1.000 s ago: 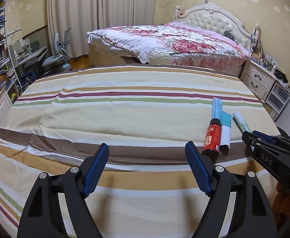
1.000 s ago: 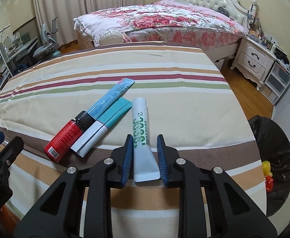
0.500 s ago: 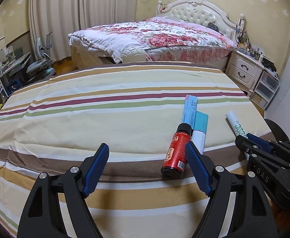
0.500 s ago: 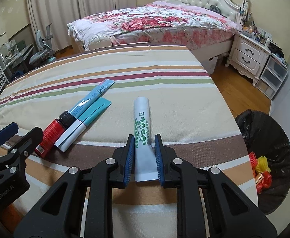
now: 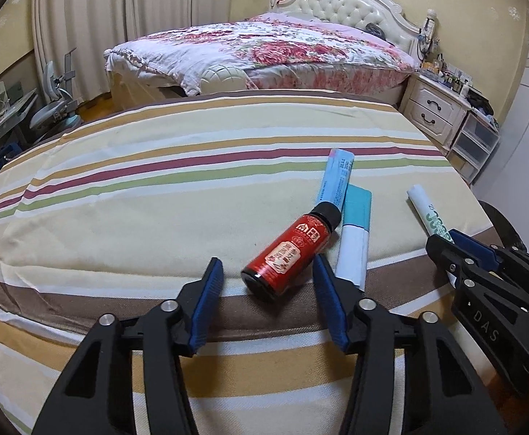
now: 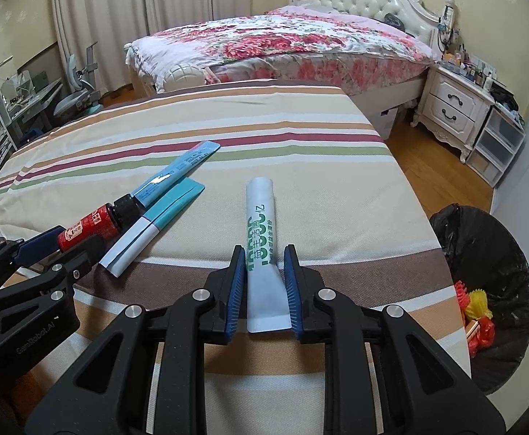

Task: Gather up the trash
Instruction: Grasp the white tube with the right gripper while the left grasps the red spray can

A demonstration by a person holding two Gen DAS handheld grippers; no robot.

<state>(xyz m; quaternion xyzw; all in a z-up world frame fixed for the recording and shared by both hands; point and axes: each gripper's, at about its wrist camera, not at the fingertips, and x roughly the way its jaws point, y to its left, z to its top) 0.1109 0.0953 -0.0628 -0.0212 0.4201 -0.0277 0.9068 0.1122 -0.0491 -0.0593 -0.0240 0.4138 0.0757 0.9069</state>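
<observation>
The desk (image 6: 300,152), under a striped cloth, carries four pieces of trash near its front right corner. The right claw (image 6: 264,282) has its blue pads closed on the flat tail of the white tube (image 6: 261,214), which points to 12 o'clock and lies on the cloth. From the tube to the desk's right edge at 3 o'clock there is bare cloth. Past that edge, low at 4 o'clock, stands the bin (image 6: 489,253) with a black liner, its mouth open and red and yellow scraps inside; wooden floor lies between the desk and the nightstand (image 6: 456,108).

The left claw (image 5: 268,301) is wide open, its jaws on either side of the base of the red bottle (image 5: 290,253) with gaps on both sides. The bottle lies on its side, cap toward 1 o'clock. Just beside it at 3 o'clock lies the teal-and-white packet (image 5: 355,239); the blue sachet (image 5: 337,177) reaches away at 12 o'clock behind the cap. Toward 9 and 11 o'clock the cloth is open all the way to the far edge, with the bed (image 5: 264,50) beyond.

Only the right view shows the bin's inside and the grip on the tube's tail; the left view shows just a sliver of the bin at 3 o'clock, with the tube's far half and the right claw's side. Only the left view shows the gaps around the bottle.
</observation>
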